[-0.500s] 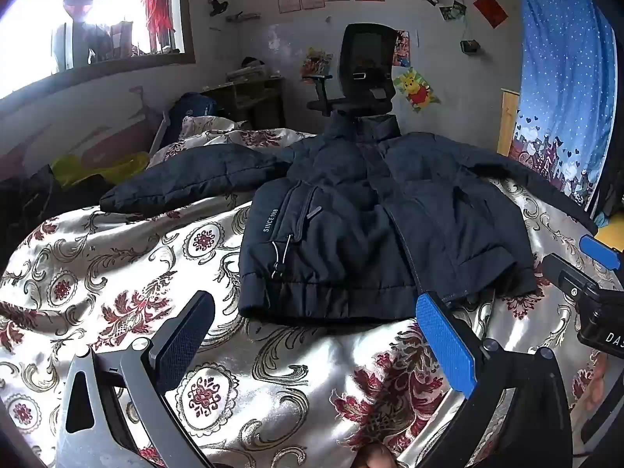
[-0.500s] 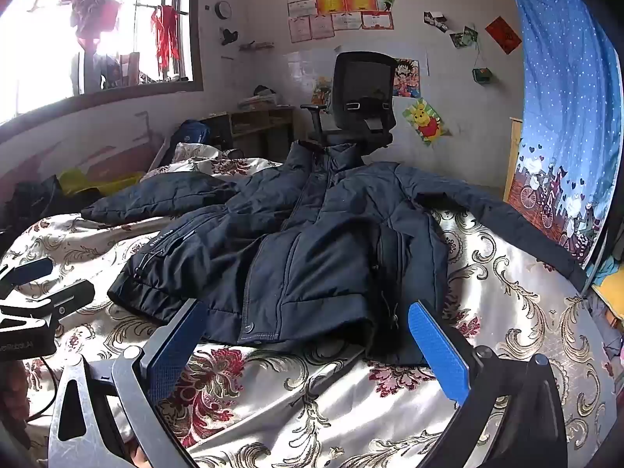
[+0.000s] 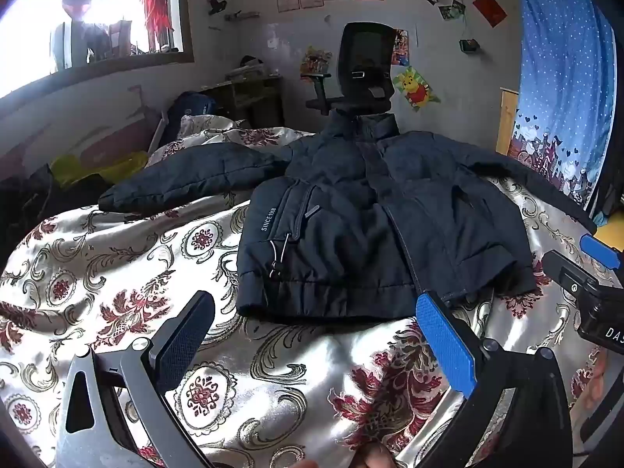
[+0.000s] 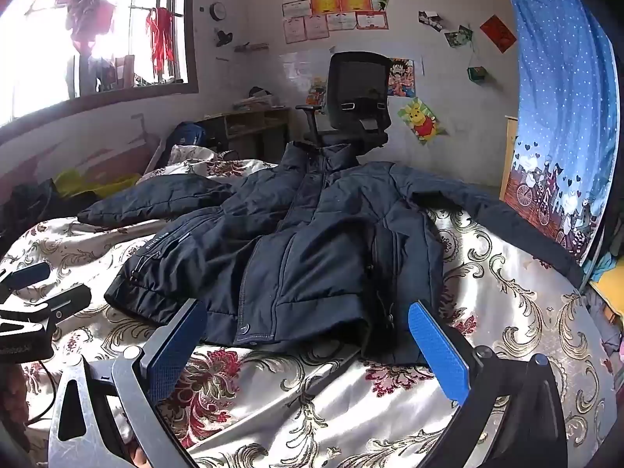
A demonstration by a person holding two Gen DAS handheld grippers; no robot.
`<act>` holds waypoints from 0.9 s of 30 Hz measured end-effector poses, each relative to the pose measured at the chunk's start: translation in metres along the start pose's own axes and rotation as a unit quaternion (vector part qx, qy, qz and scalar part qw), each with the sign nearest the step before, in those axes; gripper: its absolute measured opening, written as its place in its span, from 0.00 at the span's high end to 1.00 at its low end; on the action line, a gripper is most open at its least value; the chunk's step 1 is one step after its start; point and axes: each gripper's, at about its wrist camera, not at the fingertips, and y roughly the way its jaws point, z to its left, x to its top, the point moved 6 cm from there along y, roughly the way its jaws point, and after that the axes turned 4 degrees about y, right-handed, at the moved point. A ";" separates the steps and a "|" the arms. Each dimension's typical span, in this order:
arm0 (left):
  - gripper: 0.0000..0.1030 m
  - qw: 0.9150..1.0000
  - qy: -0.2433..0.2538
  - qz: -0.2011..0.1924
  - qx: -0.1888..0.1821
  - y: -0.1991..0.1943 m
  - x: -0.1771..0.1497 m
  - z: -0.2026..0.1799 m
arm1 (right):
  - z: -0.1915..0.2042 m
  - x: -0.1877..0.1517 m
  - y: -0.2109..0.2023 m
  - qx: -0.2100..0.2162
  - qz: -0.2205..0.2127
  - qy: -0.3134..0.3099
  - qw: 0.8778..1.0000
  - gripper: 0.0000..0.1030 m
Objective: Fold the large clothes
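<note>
One puffy quilted navy jacket (image 3: pixel 351 226), glossy floral satin bedspread (image 3: pixel 117 273)

We see a floral satin bedspread (image 3: pixel 117 273), black office chair (image 4: pixel 358 97) by the far wall, blue starry curtain (image 4: pixel 565 97), bright window (image 3: pixel 97 19), our wall's Winnie-the-Pooh poster (image 4: pixel 423 121), wooden desk (image 4: pixel 253 121).
</note>
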 end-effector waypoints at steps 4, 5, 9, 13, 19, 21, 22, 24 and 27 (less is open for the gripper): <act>0.02 1.000 0.001 0.001 0.000 0.000 0.001 -0.003 | 0.000 0.000 0.000 -0.001 0.000 0.001 1.000 0.00; 0.02 1.000 0.001 0.001 0.000 0.000 0.001 -0.004 | 0.000 0.000 0.000 -0.001 0.000 0.001 1.000 0.00; 0.02 1.000 0.001 0.001 -0.001 -0.001 0.001 -0.003 | -0.001 0.000 0.000 -0.001 0.000 0.001 1.000 0.00; 0.02 1.000 0.001 0.001 -0.001 -0.002 0.001 -0.005 | 0.000 0.000 0.000 -0.001 0.000 0.002 1.000 0.00; 0.02 1.000 0.001 0.001 -0.001 -0.001 0.002 -0.004 | 0.000 0.000 0.000 -0.001 0.001 0.001 1.000 0.00; 0.02 1.000 0.001 0.001 -0.001 -0.002 0.001 -0.004 | 0.000 0.000 0.000 -0.001 0.001 0.001 1.000 0.00; 0.02 1.000 0.001 0.001 -0.001 -0.001 0.001 -0.004 | 0.000 0.000 0.000 -0.001 0.001 0.001 1.000 0.00; 0.02 1.000 0.001 0.001 -0.001 -0.002 0.002 -0.004 | -0.001 0.000 0.000 -0.002 0.001 0.001 1.000 0.00; 0.02 1.000 0.001 0.001 -0.001 -0.002 0.002 -0.005 | -0.001 0.000 0.000 -0.002 0.001 0.001 1.000 0.00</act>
